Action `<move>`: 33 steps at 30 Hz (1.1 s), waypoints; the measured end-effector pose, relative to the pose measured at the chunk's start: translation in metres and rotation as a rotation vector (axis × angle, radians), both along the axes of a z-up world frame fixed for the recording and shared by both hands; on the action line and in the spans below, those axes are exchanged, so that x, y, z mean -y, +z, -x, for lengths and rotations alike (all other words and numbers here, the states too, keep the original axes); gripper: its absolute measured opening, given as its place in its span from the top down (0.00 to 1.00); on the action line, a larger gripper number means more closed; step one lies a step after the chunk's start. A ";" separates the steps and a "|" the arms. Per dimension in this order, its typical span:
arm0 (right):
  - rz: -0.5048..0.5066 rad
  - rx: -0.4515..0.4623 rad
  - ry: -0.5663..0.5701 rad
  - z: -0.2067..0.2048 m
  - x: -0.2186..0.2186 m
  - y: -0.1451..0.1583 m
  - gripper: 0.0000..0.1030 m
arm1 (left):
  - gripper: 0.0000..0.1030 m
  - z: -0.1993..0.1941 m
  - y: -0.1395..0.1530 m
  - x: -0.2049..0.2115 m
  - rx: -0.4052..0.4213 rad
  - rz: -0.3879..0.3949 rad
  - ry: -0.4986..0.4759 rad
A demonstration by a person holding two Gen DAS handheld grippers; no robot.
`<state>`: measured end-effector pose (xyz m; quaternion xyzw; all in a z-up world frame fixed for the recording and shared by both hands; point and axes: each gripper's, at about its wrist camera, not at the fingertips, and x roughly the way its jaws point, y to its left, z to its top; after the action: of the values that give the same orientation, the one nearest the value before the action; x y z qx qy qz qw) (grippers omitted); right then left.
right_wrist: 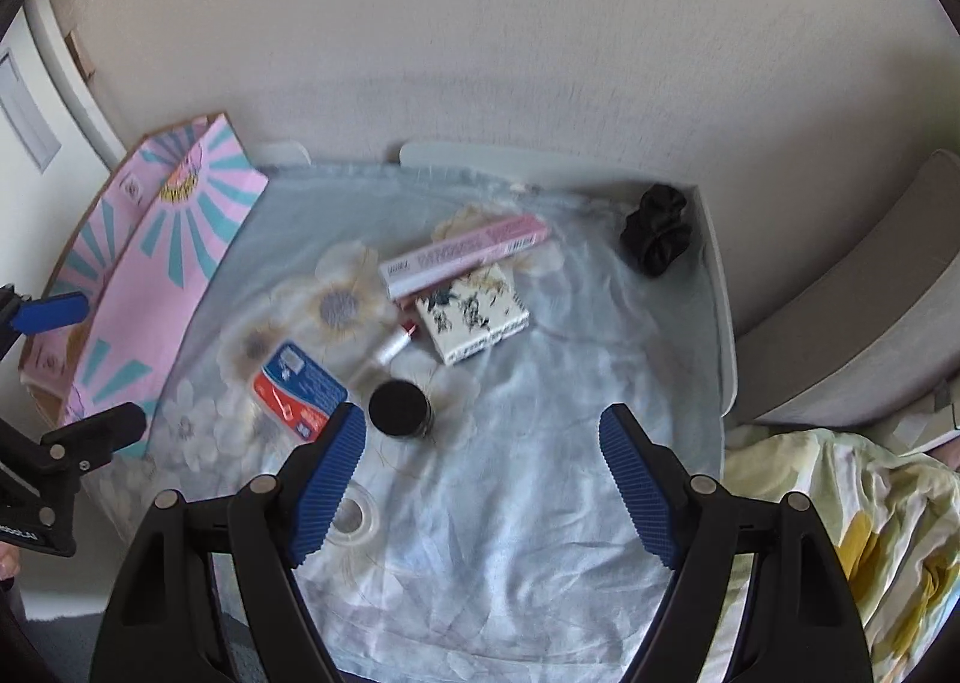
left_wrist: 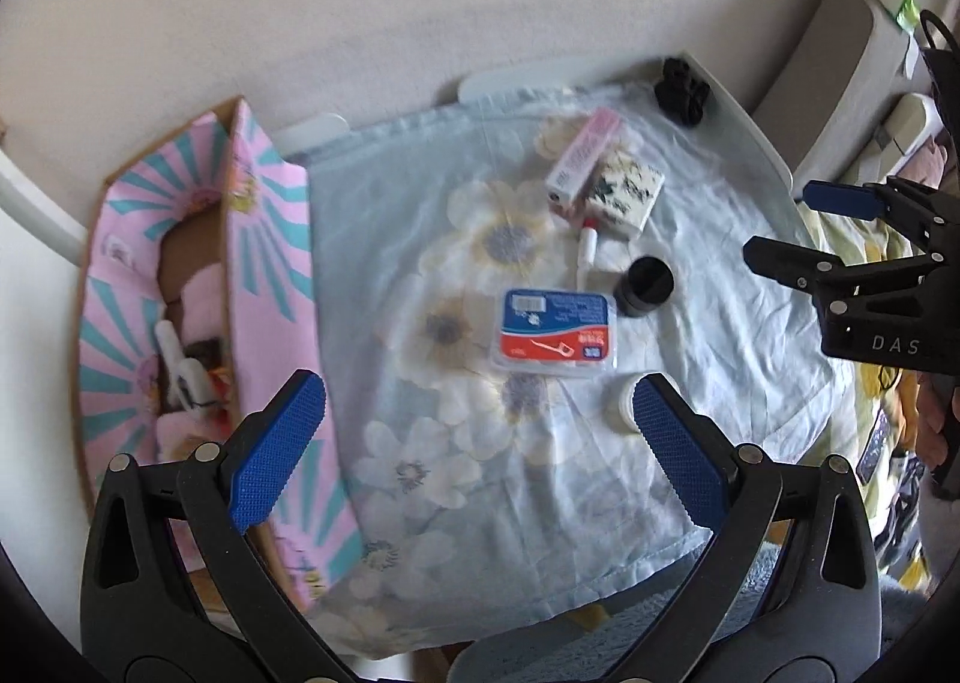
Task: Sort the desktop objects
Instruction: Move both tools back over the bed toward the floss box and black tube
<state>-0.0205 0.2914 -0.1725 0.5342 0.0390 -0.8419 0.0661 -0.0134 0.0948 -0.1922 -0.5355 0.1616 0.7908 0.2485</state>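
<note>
Blue-padded jaws of both the left gripper [left_wrist: 477,452] and right gripper [right_wrist: 483,482] gape wide, empty; a clear tape roll [right_wrist: 358,516] sits half-hidden behind the right one's pad.

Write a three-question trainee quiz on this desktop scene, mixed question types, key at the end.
1. True or false: the left gripper is shut on the floss pick box.
2. Which object lies nearest the table's far right corner? A) black scrunchie B) black round jar C) lipstick
3. Fill in: the pink carton lies partly on top of the white floral ____.

Key: 1 false, both grippers are open and empty. 2 A. 3 box.
</note>
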 end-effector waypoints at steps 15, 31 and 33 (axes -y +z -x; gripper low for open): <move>0.010 0.092 0.186 0.013 0.003 -0.071 0.25 | 0.01 0.002 -0.076 -0.054 0.048 0.086 -0.035; 0.001 0.100 0.274 0.032 0.006 -0.098 0.25 | 0.01 0.019 -0.107 -0.047 0.131 0.038 -0.093; 0.008 0.099 0.275 0.033 0.007 -0.099 0.25 | 0.01 0.021 -0.105 -0.043 0.127 0.026 -0.080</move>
<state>-0.0535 0.2848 -0.2714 0.5646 0.1053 -0.7975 0.1849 -0.0343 0.1378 -0.2973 -0.5809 0.1770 0.7424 0.2830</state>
